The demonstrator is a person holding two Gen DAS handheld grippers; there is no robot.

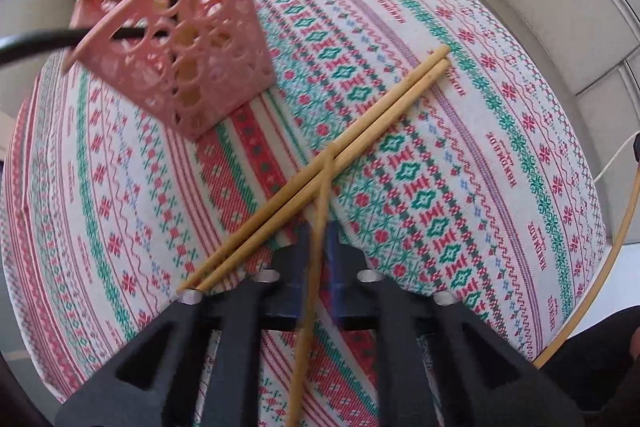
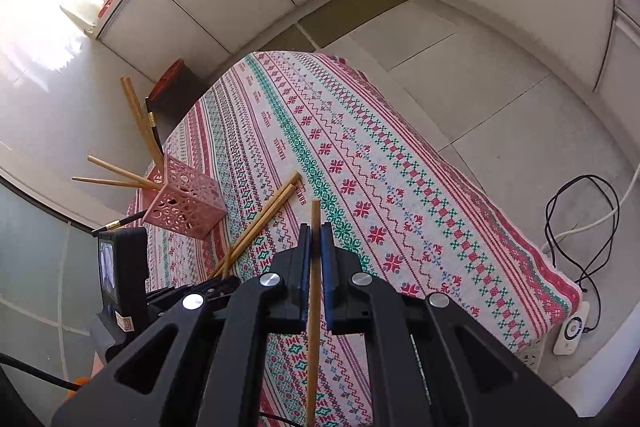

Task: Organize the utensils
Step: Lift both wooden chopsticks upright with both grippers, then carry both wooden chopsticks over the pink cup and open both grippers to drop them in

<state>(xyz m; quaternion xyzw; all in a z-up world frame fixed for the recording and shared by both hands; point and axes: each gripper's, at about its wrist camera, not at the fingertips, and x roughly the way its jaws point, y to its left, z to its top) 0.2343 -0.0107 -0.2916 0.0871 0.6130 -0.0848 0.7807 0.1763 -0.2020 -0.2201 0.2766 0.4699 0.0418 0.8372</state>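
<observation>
My left gripper (image 1: 318, 227) is squeezed tight on one wooden chopstick (image 1: 320, 195), right above two chopsticks (image 1: 320, 167) lying together on the patterned tablecloth (image 1: 460, 131). My right gripper (image 2: 316, 227) pinches another chopstick (image 2: 315, 267). The pink basket (image 2: 184, 203) stands nearby, holding more.

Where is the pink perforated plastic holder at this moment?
The pink perforated plastic holder stands on the patterned tablecloth near its left edge in the right wrist view, with two loose bamboo chopsticks lying just to its right.
</observation>
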